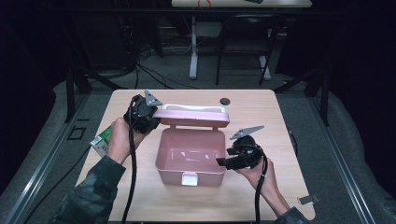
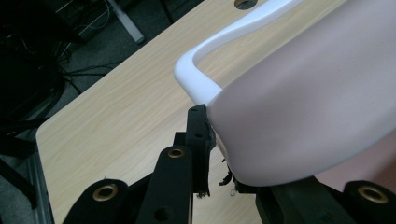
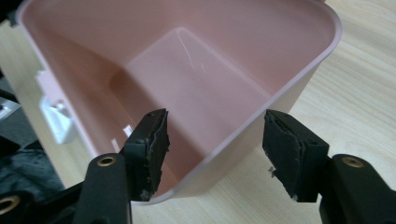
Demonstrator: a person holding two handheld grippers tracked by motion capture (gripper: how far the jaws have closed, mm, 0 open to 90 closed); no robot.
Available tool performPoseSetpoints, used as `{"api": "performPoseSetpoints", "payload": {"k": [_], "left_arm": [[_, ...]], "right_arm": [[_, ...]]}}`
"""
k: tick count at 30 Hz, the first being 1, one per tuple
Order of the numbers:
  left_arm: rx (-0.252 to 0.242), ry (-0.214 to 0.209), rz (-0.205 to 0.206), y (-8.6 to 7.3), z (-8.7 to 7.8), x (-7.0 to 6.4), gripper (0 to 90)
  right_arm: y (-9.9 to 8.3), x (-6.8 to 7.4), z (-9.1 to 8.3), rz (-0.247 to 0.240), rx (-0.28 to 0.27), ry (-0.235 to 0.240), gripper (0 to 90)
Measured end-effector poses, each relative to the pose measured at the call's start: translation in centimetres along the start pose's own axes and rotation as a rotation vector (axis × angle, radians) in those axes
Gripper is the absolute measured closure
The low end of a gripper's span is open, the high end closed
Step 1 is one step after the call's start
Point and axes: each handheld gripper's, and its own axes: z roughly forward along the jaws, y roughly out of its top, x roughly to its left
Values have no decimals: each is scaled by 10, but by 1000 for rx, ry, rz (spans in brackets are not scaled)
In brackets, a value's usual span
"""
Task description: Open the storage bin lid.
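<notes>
The open pink plastic box (image 3: 210, 79) is smooth and glossy inside, its lid (image 2: 303, 102) satin with a white plastic handle (image 2: 201, 74). The pale wood-grain counter (image 2: 130, 107) looks matt. The black tool pads (image 3: 287, 149) are rough and worn.

High view looks down over table (image 1: 140, 200), both claw views close on shared pink box (image 1: 190, 154)

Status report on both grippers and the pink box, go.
Left gripper shut on lid, held raised. Right gripper open astride box wall. Box empty; nothing obstructing.
</notes>
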Motion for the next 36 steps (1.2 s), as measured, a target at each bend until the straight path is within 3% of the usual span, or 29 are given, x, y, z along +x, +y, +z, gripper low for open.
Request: {"api": "performPoseSetpoints", "payload": {"k": [4, 13, 19, 22, 36], "left_arm": [[-2, -5, -4, 1, 2, 2, 803], [12, -10, -13, 6, 5, 7, 807], [6, -17, -23, 10, 9, 11, 803], [4, -17, -29, 13, 11, 14, 803], [6, -12, -30, 22, 22, 23, 802]], "right_arm": [[-4, 2, 8, -1, 29, -23, 472], [-6, -1, 15, -6, 29, -40, 464], [-5, -5, 20, -24, 24, -77, 501], [-6, -7, 24, -5, 30, -74, 497], [-7, -8, 24, -23, 24, -75, 496]]}}
